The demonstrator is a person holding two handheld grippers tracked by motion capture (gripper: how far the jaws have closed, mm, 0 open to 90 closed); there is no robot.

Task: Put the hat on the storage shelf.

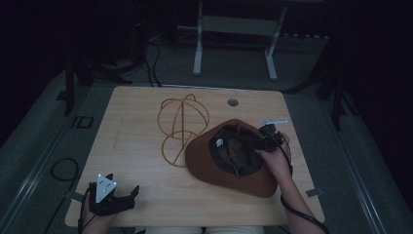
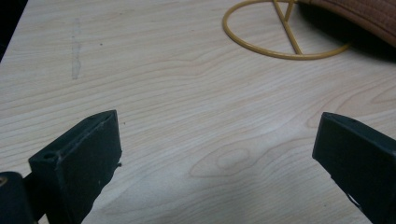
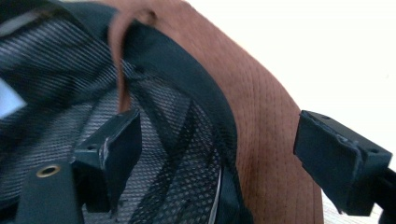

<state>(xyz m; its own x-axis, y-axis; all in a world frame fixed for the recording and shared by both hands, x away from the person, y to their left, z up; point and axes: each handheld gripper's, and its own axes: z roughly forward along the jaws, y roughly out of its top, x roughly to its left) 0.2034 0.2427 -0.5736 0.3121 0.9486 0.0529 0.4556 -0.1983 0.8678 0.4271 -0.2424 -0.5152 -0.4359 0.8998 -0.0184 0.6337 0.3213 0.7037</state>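
While it lies upside down on the right half of the wooden table point(image 1: 136, 146), the brown hat point(image 1: 229, 168) shows its inside: a wide, soft brim of rust-brown fabric with fine stitched rows, a dark band round the opening, and a black mesh lining in the crown with a small white label point(image 1: 219, 142) sewn at its left side. A thin brown strap point(image 3: 122, 70) hangs from the band down across the mesh. Its left edge overlaps the lower ring of a yellow wire stand point(image 1: 181, 127) that rests on its side near the table's middle. The right gripper point(image 1: 260, 142) is at the hat's far right rim, jaws spread apart and straddling the brim, one jaw inside over the mesh and the other outside; they grip nothing. The left gripper point(image 1: 127, 194) sits at the table's near left corner, well apart from the hat, jaws spread wide over bare wood.
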